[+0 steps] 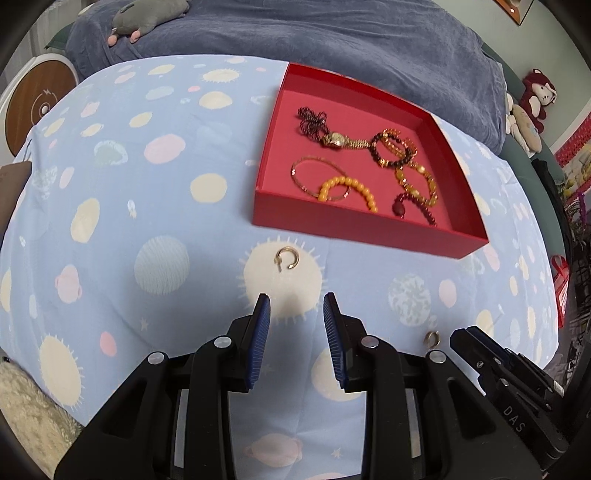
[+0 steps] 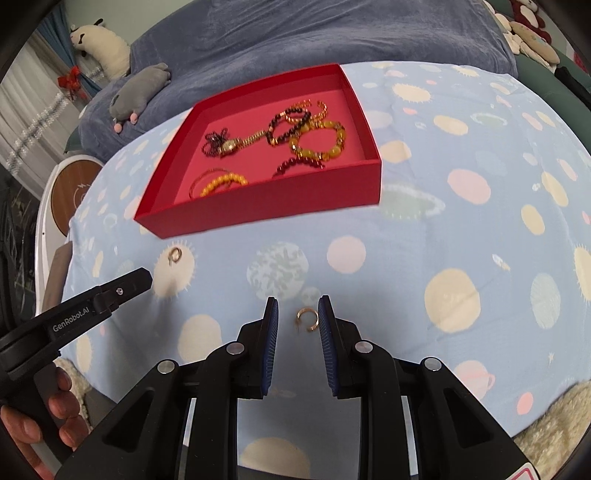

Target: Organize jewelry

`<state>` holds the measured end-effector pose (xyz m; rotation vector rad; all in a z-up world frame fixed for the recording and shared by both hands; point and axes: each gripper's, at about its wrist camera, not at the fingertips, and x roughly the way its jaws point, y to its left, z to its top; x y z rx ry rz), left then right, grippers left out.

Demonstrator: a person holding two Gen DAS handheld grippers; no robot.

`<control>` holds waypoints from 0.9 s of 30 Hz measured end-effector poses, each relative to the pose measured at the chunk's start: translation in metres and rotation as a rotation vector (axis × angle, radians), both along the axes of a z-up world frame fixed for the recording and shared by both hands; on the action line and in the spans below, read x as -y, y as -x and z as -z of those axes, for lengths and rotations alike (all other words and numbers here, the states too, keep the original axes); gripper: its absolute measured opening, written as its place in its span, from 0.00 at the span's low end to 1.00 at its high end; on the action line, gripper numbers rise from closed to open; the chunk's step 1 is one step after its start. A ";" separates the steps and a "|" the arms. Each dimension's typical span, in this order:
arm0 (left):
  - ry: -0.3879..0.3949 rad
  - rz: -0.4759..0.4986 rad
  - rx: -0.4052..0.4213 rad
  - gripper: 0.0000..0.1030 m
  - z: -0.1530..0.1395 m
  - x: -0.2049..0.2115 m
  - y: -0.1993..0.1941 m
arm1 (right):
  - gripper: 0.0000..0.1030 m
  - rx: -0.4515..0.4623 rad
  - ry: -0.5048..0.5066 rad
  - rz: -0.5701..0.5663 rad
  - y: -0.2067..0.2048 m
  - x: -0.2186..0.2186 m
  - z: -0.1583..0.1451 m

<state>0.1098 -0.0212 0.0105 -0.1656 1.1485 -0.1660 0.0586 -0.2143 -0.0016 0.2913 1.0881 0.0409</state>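
A red tray (image 1: pixel 354 225) (image 2: pixel 258 206) lies on the blue patterned cloth and holds several bracelets, a beaded necklace and a gold watch (image 1: pixel 338 139). One gold hoop earring (image 1: pixel 286 258) (image 2: pixel 174 254) lies on the cloth just ahead of my open, empty left gripper (image 1: pixel 296 301). A second gold hoop earring (image 2: pixel 308 319) (image 1: pixel 431 338) lies between the fingertips of my open right gripper (image 2: pixel 297 302), untouched. The right gripper's tip (image 1: pixel 465 338) shows in the left wrist view, the left gripper's tip (image 2: pixel 142 278) in the right wrist view.
The blue cloth with planets (image 1: pixel 147 221) covers a rounded surface. Behind it a dark blue blanket (image 1: pixel 332 37) carries a grey plush toy (image 1: pixel 147 18). A round wooden-topped device (image 1: pixel 40 107) stands at the left. Plush toys (image 1: pixel 532 107) sit at the far right.
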 end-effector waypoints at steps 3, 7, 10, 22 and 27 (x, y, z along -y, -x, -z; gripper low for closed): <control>-0.012 0.004 -0.009 0.29 0.006 0.000 0.007 | 0.22 -0.014 0.003 0.000 0.004 -0.001 0.006; -0.011 0.001 -0.019 0.31 0.012 -0.002 0.014 | 0.22 -0.029 0.010 -0.002 0.005 -0.002 0.012; -0.014 0.001 -0.025 0.32 0.015 -0.002 0.017 | 0.22 -0.041 0.015 0.001 0.004 -0.001 0.018; -0.019 -0.004 -0.034 0.37 0.019 -0.003 0.017 | 0.29 -0.050 0.037 -0.016 -0.006 -0.009 0.027; -0.019 -0.014 -0.041 0.37 0.021 -0.006 0.014 | 0.29 -0.040 0.071 -0.032 -0.009 -0.015 0.027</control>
